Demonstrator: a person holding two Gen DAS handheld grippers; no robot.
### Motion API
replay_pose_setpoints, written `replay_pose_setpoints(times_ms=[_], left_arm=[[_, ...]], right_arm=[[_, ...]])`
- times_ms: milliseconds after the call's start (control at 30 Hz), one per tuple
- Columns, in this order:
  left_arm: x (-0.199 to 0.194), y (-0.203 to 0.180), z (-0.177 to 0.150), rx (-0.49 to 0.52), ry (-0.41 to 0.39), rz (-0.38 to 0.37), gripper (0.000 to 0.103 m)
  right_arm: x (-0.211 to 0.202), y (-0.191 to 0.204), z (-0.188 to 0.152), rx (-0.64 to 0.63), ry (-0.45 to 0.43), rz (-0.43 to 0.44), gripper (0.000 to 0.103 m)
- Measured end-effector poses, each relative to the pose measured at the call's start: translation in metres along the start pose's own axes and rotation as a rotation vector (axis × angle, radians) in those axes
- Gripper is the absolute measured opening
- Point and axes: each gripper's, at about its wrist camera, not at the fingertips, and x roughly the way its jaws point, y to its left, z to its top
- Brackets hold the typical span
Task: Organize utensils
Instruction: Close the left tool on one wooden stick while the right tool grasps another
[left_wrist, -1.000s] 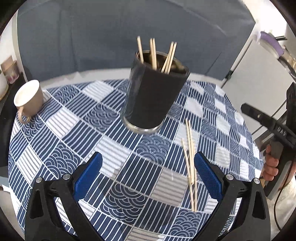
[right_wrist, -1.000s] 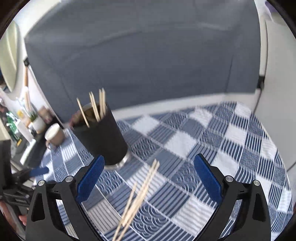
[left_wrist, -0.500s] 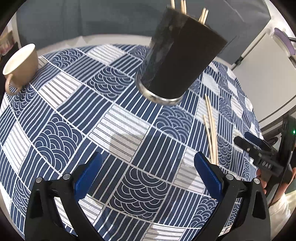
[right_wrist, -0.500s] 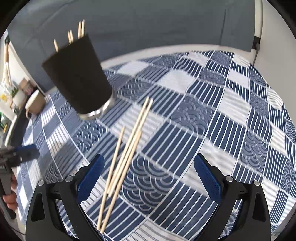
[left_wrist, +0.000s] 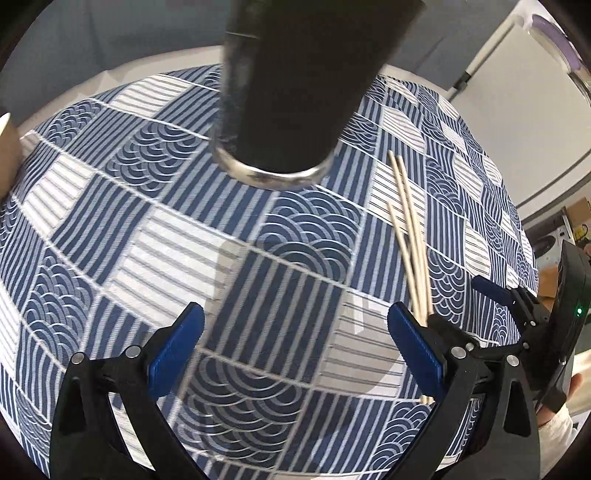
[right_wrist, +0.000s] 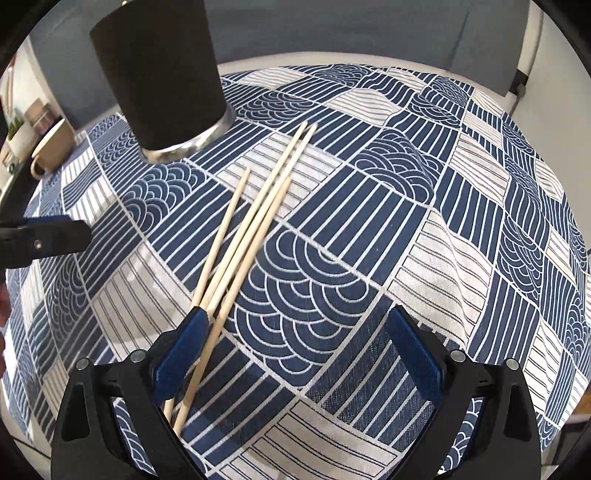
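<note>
On the patterned cloth (right_wrist: 369, 229) lie thin wooden sticks (right_wrist: 255, 225) near a round black cup (right_wrist: 162, 74). Both the left gripper (left_wrist: 295, 350) and right gripper (right_wrist: 295, 350) gape wide, holding nothing.

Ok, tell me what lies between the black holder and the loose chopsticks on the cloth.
Nothing but bare patterned tablecloth: in the right wrist view a short stretch of it separates the black holder from the nearest tips of the chopsticks.
</note>
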Motion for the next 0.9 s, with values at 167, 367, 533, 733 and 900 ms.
replay_pose_setpoints(times_ms=[167, 367, 533, 733, 900], left_arm=[[0.013, -0.02, -0.001, 0.003, 0.011, -0.001, 0.097], [0.023, -0.04, 0.002, -0.03, 0.014, -0.003, 0.097], [0.032, -0.052, 0.004, -0.051, 0.023, 0.01, 0.097], [0.04, -0.065, 0.01, -0.06, 0.018, 0.075, 0.097], [0.045, -0.069, 0.015, -0.074, 0.015, 0.15, 0.097]], right_arm=[[0.001, -0.005, -0.001, -0.039, 0.022, 0.011, 0.093], [0.001, -0.013, 0.001, -0.095, 0.041, 0.027, 0.093], [0.002, -0.024, 0.004, -0.119, 0.053, 0.043, 0.093], [0.002, -0.044, 0.005, -0.141, 0.064, 0.054, 0.093], [0.004, -0.061, 0.004, -0.141, 0.07, 0.048, 0.094]])
